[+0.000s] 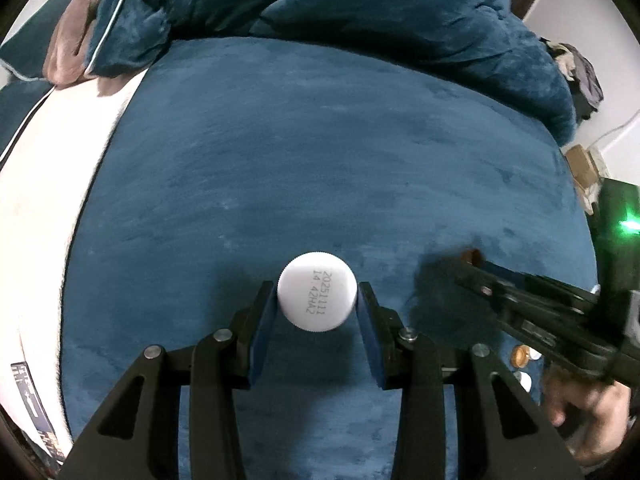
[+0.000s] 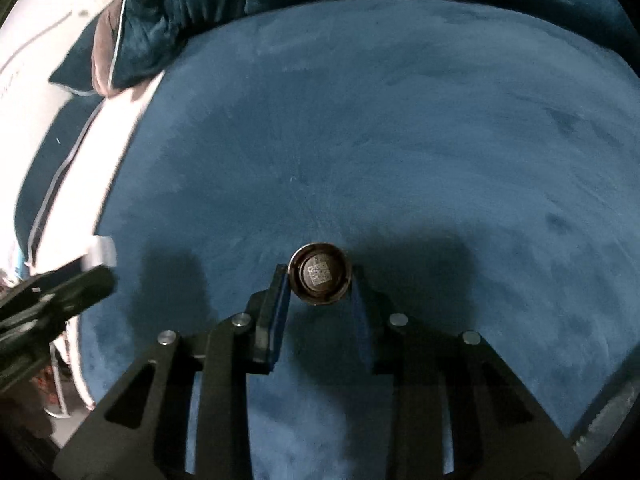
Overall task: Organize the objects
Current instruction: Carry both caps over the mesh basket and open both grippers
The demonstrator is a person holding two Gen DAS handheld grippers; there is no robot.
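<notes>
**Two caps pinched above a blue plush bed**

While both tools point steeply down at the bedding, the left gripper (image 1: 317, 300) has its blue-padded jaws pressed against the sides of a white round plastic cap with a finely ribbed rim (image 1: 317, 292). Its flat matte top faces the camera and carries two lines of small grey printed code. It sits between the pads at the tips, above the blue plush bedspread (image 1: 320, 152).

Seen from the right wrist, the right gripper (image 2: 320, 284) is closed on a small dark round cap with a shiny metallic rim (image 2: 321, 274). A pale square printed label, like a pixel code, lies in its sunken centre. The pads touch it on both sides, and it hangs above the same bedspread, whose shadows fall dark beneath it.

That bedspread is velvety, its nap brushed into lighter and darker streaks. Beyond it lies a crumpled dark teal plush duvet (image 1: 360, 8) with pale piping along one hem, and a brownish folded fabric (image 1: 68, 48) beside it. A smooth white sheet (image 1: 48, 184) curves along the left edge.

Low on the right in the left wrist view, a hand (image 1: 584, 416) grips the black angular frame of the other tool. Near it lie small round lids, one orange-brown (image 1: 520, 355) and one white (image 1: 524, 380), blurred.
</notes>
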